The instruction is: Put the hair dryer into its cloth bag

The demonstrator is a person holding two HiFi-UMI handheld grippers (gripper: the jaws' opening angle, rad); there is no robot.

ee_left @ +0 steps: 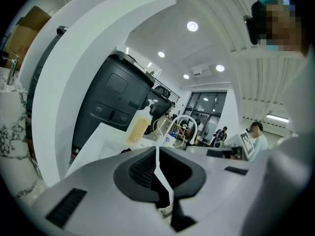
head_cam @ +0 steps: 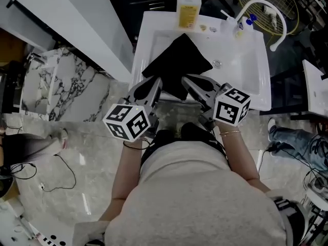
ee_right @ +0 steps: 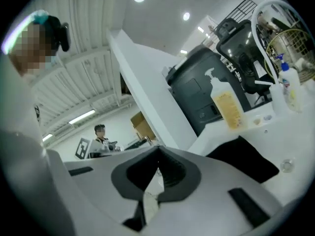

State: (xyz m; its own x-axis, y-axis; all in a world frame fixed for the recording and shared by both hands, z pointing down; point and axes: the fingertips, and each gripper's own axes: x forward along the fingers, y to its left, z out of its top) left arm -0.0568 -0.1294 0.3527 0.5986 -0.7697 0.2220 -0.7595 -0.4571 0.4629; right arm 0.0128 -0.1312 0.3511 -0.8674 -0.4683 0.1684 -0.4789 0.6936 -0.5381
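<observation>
A black cloth bag (head_cam: pixel 177 63) lies flat in the white sink (head_cam: pixel 246 70), one corner pointing to the back. It also shows in the right gripper view as a dark sheet (ee_right: pixel 246 161). No hair dryer is visible apart from the bag. My left gripper (head_cam: pixel 157 82) hangs over the sink's front edge, just off the bag's near left side, jaws shut and empty (ee_left: pixel 157 151). My right gripper (head_cam: pixel 186 79) sits beside it at the bag's near right, also shut with nothing between the pads (ee_right: pixel 158 154). Both point nearly level across the sink.
A yellow soap bottle (head_cam: pixel 188 9) stands at the sink's back rim, with a white curved faucet (head_cam: pixel 256 6) and small bottles (head_cam: pixel 241 27) at the back right. A marble counter (head_cam: pixel 61 86) lies left. Another person's legs (head_cam: pixel 297 137) are at the right.
</observation>
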